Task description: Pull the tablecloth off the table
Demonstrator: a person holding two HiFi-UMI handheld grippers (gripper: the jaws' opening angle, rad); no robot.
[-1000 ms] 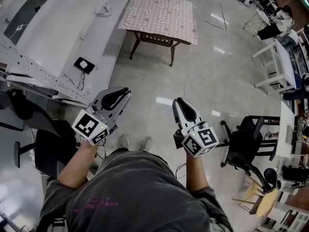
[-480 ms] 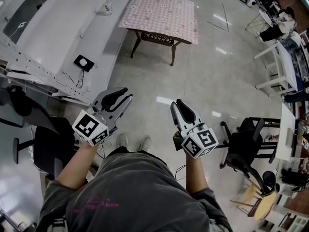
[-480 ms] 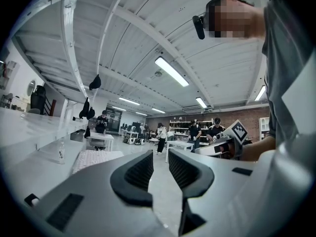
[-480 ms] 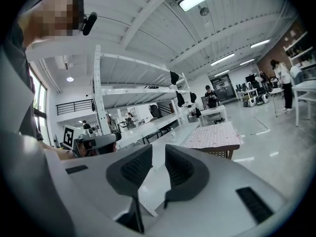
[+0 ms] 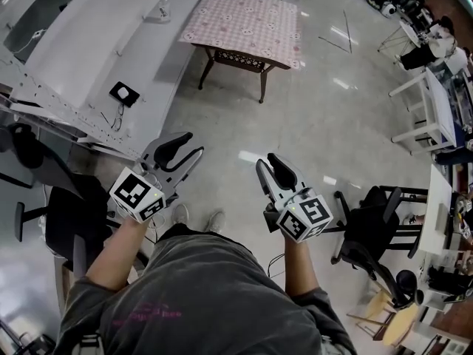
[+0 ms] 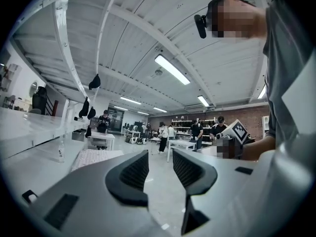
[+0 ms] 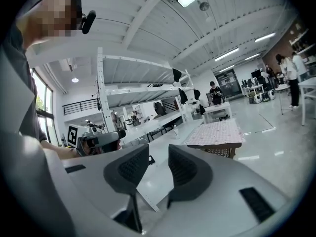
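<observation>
**Head view.** Pink checked tablecloth (image 5: 247,22): lies spread flat over a small counter with dark brown wooden legs (image 5: 262,81), at 12 o'clock from the person, its hem hanging a little over the edges. Left claw (image 5: 189,145) and right claw (image 5: 267,163): held side by side low in the view, both aimed toward 12 o'clock. A wide stretch of glossy grey floor (image 5: 310,124) lies between them and the counter.

**Left gripper view.** Left claw (image 6: 159,163): jaws spread, only floor showing through the gap. Tablecloth (image 6: 96,157): far off, at about 9 o'clock of the jaws.

**Right gripper view.** Right claw (image 7: 159,158): jaws parted by a narrower gap, nothing in it. Tablecloth (image 7: 217,131): far off, at about 2 o'clock of the jaws, on its counter.

**Step in hand (judged).** The approach, since the cloth covers the counter and neither claw is near it.

**Next move calls for.** Crossing the floor, lowering a spread claw to the near hanging hem, then pinching the hem firmly before any pull.
</observation>
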